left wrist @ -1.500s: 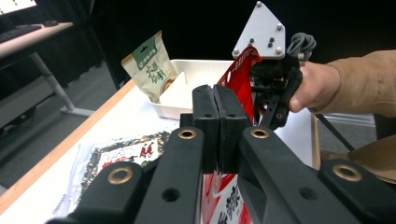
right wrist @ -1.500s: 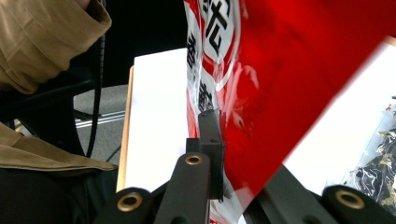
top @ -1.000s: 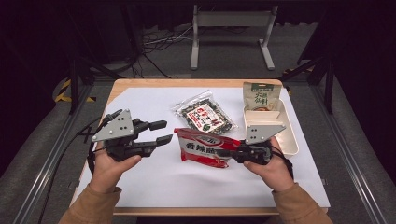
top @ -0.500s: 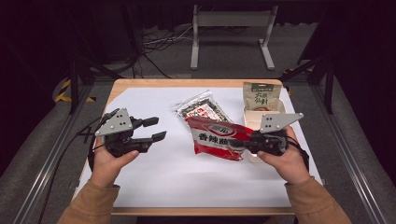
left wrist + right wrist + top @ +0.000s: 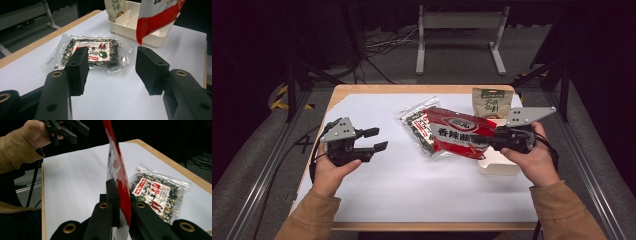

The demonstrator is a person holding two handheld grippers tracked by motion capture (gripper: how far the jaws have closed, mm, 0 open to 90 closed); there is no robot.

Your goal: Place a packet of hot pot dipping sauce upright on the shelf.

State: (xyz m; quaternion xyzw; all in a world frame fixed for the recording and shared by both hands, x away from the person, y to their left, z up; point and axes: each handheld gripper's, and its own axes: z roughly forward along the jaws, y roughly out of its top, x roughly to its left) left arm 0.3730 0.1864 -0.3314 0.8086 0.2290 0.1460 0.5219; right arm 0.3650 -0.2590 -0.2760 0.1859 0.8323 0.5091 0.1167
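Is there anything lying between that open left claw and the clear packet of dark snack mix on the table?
Nothing visible. The left gripper stands open, and between it and the clear packet there is just bare white table cover. The red bag hangs off to the side in the right gripper.

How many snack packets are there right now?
3: the red packet held up in the right gripper, the clear packet flat on the table, the green packet standing in the tray.
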